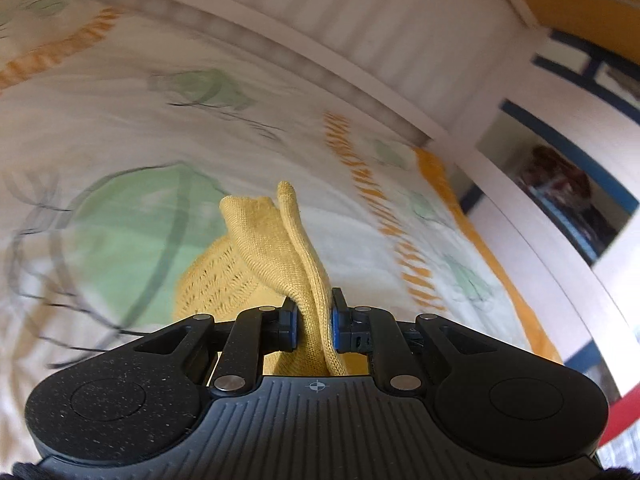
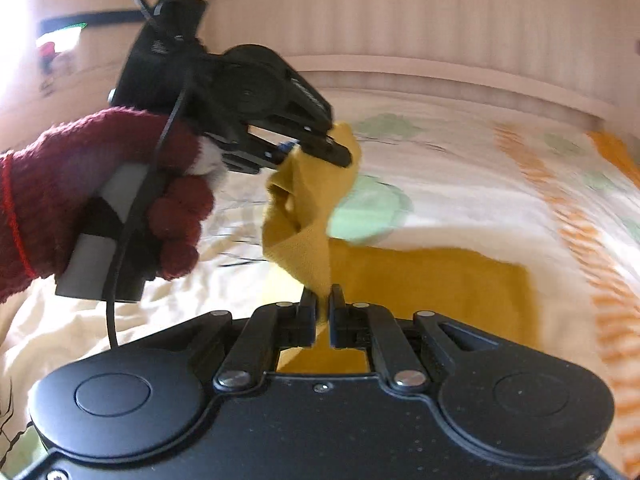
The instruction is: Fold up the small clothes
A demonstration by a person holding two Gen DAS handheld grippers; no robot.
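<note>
- Yellow knit garment (image 2: 432, 292) is pinched right up front in both views: right gripper (image 2: 324, 308) clamped on one edge, left gripper (image 1: 314, 320) clamped on a bunched fold.
- A bit further out, the red-gloved hand (image 2: 100, 200) carries the left gripper, lifting its corner up off the rest, which lies on the patterned bedsheet (image 1: 120, 120).
- Looks like mid-fold to me; next both corners need carrying across together and laying down flat.
- White headboard (image 1: 360, 20) behind.

Your yellow knitted garment (image 1: 280, 248) has openwork rows; the bedsheet (image 1: 120, 128) under it is white with pale green shapes, dark outlines and orange dashed stripes. Your glove (image 2: 100, 184) is dark red, both grippers black with blue pads (image 1: 335, 326).
</note>
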